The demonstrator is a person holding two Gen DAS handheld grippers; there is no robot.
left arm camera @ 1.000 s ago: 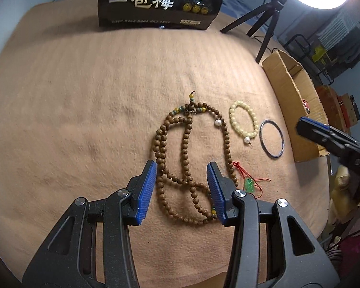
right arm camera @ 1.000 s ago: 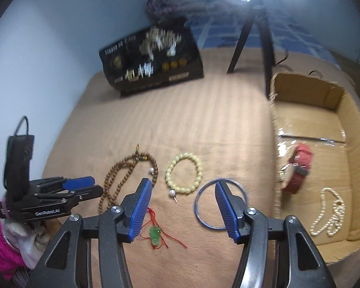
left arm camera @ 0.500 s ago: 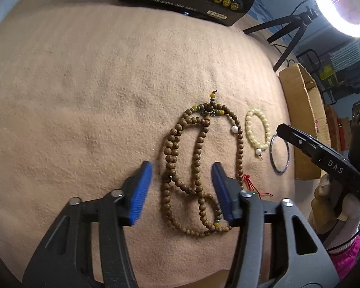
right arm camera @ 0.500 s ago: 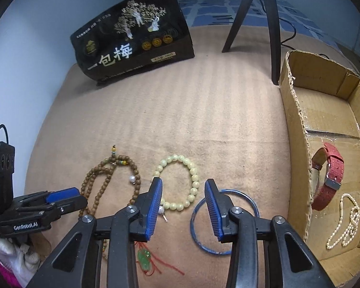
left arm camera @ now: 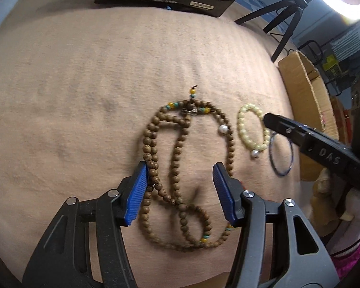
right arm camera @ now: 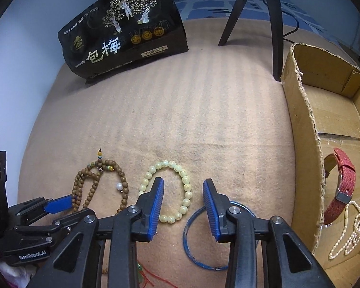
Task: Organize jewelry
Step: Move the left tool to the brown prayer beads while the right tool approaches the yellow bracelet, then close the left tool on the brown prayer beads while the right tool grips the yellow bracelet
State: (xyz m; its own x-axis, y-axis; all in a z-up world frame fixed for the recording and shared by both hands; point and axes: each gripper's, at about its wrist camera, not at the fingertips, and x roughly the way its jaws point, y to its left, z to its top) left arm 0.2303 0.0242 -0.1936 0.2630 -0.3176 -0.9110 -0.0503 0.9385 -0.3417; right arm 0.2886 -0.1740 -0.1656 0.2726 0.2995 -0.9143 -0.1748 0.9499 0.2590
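Observation:
A long brown wooden bead necklace [left arm camera: 177, 158] lies looped on the tan blanket. My left gripper [left arm camera: 180, 182] is open and low over it, its jaws straddling the loops. A pale yellow-green bead bracelet [right arm camera: 170, 187] and a thin blue bangle [right arm camera: 192, 240] lie to the right. My right gripper [right arm camera: 183, 204] is open, with its left finger over the bracelet's ring and its right finger over the bangle's top edge. It shows in the left wrist view [left arm camera: 307, 139] above the bracelet [left arm camera: 252, 129] and bangle [left arm camera: 282, 156]. A green pendant on red cord [right arm camera: 141, 271] lies near the front edge.
A cardboard box [right arm camera: 307, 124] at the right holds a red watch strap [right arm camera: 343, 187] and a pearl strand [right arm camera: 348, 235]. A black snack bag [right arm camera: 124, 26] stands at the back. Tripod legs [right arm camera: 273, 24] stand behind the box. The blanket's edge is close in front.
Both grippers have moved forward and lower. The left now straddles the wooden necklace. The right has closed partway and now sits over the pale bracelet and bangle.

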